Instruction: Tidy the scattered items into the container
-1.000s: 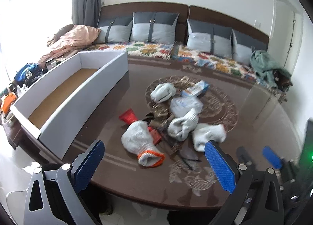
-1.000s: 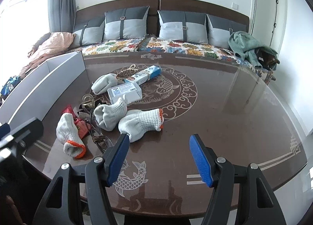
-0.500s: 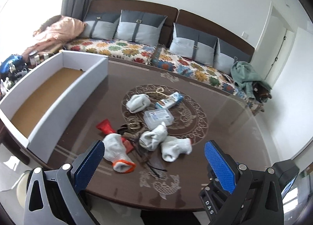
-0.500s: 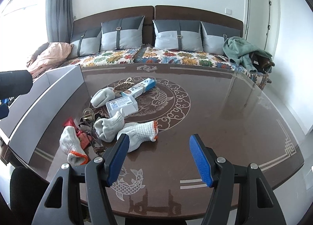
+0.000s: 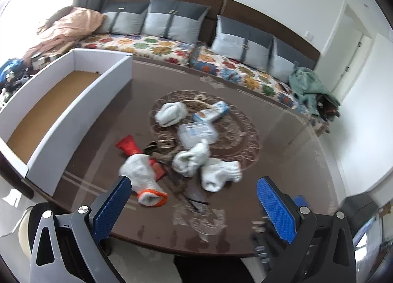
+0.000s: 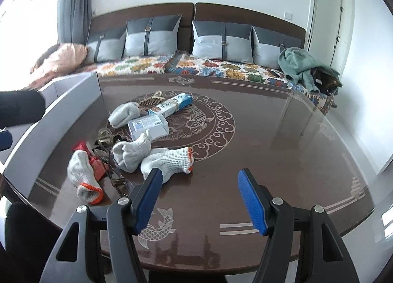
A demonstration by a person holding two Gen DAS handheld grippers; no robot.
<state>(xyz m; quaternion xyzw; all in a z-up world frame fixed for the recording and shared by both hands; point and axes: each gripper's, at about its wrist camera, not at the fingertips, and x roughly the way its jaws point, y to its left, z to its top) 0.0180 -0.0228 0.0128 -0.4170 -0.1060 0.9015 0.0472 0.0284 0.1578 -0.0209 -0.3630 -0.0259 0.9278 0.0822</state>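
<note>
Several white knit gloves lie scattered mid-table: one with an orange cuff (image 5: 145, 179) (image 6: 83, 177), a bunched one (image 5: 191, 157) (image 6: 130, 152), one at the front (image 5: 221, 175) (image 6: 169, 160) and one at the back (image 5: 170, 113) (image 6: 124, 113). With them lie a clear plastic box (image 5: 197, 133) (image 6: 148, 127), a blue-white tube box (image 5: 211, 112) (image 6: 170, 105), a red packet (image 5: 129, 145) and a belt (image 5: 162, 145). The white cardboard container (image 5: 81, 101) (image 6: 61, 108) stands at the left, brown floor bare. My left gripper (image 5: 194, 199) and right gripper (image 6: 200, 194) are both open and empty, above the table's near edge.
The round brown table (image 6: 282, 160) has a glossy patterned top. A sofa with grey cushions (image 6: 221, 37) and a floral cover runs behind it. A green cloth (image 6: 302, 64) and a pink blanket (image 5: 71, 25) lie on the sofa. A dark sleeve (image 6: 19, 108) enters at the left.
Both cameras rose and pulled back from the table a second ago; the left view has since moved closer to the gloves. Nothing on the table has moved. Both grippers stay open.
</note>
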